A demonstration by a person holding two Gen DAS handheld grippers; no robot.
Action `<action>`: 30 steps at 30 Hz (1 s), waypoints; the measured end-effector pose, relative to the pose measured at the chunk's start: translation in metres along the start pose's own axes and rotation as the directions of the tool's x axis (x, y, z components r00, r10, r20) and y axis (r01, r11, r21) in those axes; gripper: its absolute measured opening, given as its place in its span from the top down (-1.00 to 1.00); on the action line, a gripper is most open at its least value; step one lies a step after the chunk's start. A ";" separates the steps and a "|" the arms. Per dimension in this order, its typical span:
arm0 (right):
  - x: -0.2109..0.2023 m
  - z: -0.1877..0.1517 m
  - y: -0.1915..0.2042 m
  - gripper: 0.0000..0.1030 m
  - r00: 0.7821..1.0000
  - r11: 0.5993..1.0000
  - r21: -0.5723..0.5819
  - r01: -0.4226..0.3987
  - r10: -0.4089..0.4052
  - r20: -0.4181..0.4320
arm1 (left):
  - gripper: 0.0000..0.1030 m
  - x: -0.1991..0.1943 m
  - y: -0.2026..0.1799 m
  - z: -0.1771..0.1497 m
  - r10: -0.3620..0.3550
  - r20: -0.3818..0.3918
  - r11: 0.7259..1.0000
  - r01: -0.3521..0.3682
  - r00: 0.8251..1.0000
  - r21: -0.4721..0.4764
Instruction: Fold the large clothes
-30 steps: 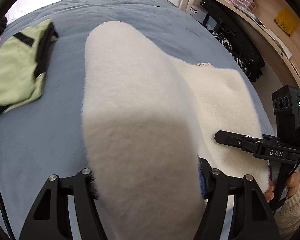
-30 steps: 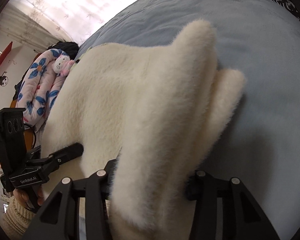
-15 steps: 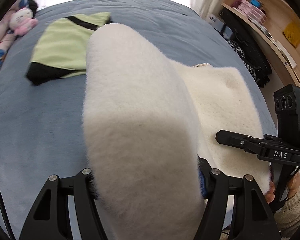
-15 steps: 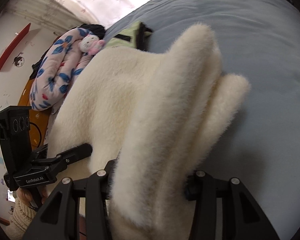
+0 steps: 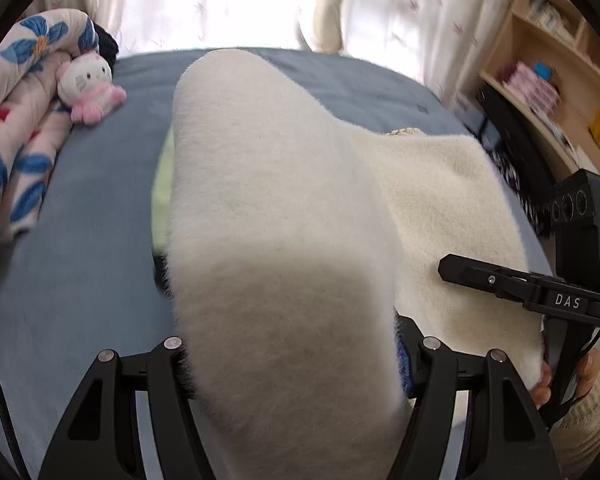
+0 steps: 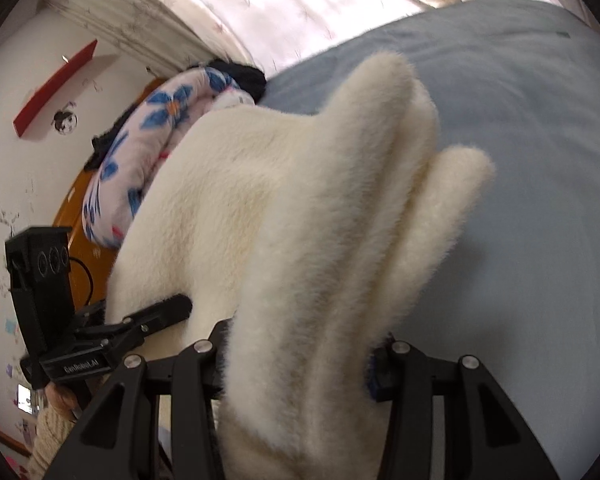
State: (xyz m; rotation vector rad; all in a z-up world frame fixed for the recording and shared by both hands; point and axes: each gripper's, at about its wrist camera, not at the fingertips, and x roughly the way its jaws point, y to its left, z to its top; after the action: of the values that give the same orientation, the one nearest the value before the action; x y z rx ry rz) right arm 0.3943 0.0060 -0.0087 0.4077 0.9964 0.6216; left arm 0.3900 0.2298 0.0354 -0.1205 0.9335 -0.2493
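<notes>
A large cream fleece garment (image 5: pixel 284 216) is held up over the blue bed (image 5: pixel 84 248), folded into thick layers. My left gripper (image 5: pixel 292 360) is shut on one bunched end of it. My right gripper (image 6: pixel 300 364) is shut on the other end of the garment (image 6: pixel 300 216), whose layers stick up in front of the camera. The right gripper also shows at the right of the left wrist view (image 5: pixel 500 280), and the left gripper at the left of the right wrist view (image 6: pixel 140 320). The fingertips are buried in the fleece.
A light green garment (image 5: pixel 162 184) lies on the bed, mostly hidden behind the fleece. A floral quilt (image 5: pixel 12 136) and a plush toy (image 5: pixel 86 84) lie at the left. A wooden shelf unit (image 5: pixel 560 92) and dark bags (image 5: pixel 516 152) stand at the right. Curtains hang behind.
Both grippers have lifted and tilted up with the fleece. The curtains and the quilt have come into view, and the green garment has slid behind the fleece.
</notes>
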 end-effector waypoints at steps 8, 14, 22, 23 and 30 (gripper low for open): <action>0.105 0.095 -0.029 0.11 0.999 1.000 0.022 -0.015 0.015 0.029 | -0.30 0.095 0.082 0.092 -0.014 -0.004 1.000 0.014 1.000 -0.013; 0.199 0.071 -0.101 -0.28 0.999 0.992 0.119 0.038 -0.036 -0.022 | -0.91 0.197 0.158 0.068 -0.019 -0.071 0.988 0.008 0.997 -0.154; 0.188 0.076 -0.088 -0.40 0.997 0.997 0.054 0.059 -0.056 -0.056 | -0.91 0.189 0.163 0.056 -0.045 0.011 0.988 0.047 0.999 -0.144; 0.181 0.077 -0.086 -0.40 0.996 0.996 0.052 0.074 -0.071 -0.056 | -0.91 0.184 0.159 0.056 -0.018 0.013 0.989 0.020 1.000 -0.143; 0.116 0.064 -0.043 -0.40 0.947 0.946 -0.094 0.310 -0.300 0.113 | -0.32 0.116 0.118 0.039 0.191 0.159 0.980 -0.178 0.969 -0.089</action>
State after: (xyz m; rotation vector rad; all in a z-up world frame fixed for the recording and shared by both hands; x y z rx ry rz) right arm 0.5080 0.0465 -0.0775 0.1776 0.9042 0.3701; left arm 0.5065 0.3133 -0.0564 -0.1203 0.7812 -0.0305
